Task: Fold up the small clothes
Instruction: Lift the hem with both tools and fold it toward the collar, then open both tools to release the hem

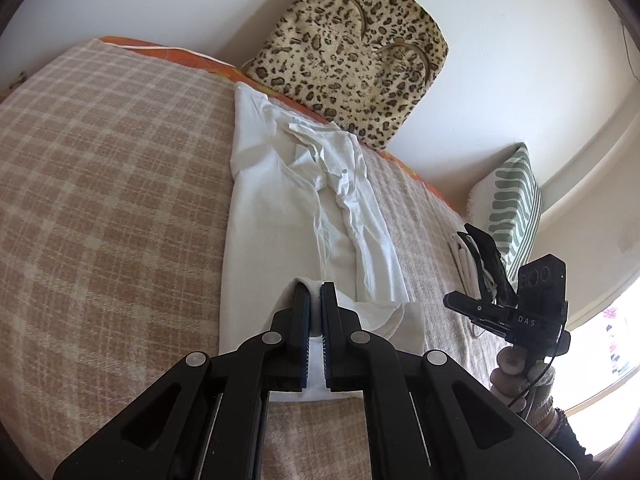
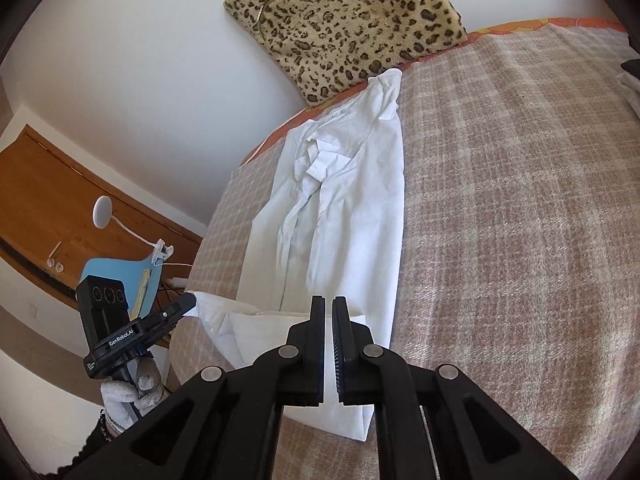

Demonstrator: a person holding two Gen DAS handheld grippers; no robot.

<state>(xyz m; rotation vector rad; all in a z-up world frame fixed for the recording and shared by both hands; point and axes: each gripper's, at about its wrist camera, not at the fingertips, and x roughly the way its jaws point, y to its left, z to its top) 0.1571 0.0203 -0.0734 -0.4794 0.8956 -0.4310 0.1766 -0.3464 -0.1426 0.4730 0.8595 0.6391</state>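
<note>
White shirt (image 1: 280, 208) lies lengthwise on the plaid bed (image 1: 104, 184), sleeves folded in. Left gripper (image 1: 315, 300) pinches the near hem – jaws narrow on cloth. Right gripper (image 2: 329, 312) sits over the hem, jaws nearly closed; grip unclear. Leopard cushion (image 1: 352, 52) behind.

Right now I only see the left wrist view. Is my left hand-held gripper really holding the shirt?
Observer: Yes. Seen from the side, the left hand-held gripper pinches the shirt at its near corner, lifted off the bed.
Operator: What's past the bed on that side?
Observer: A white lamp in front of a wooden door.
Operator: And my other one?
Observer: The right hand-held gripper is shut, fingers nearly touching, above the shirt's near hem.
</note>
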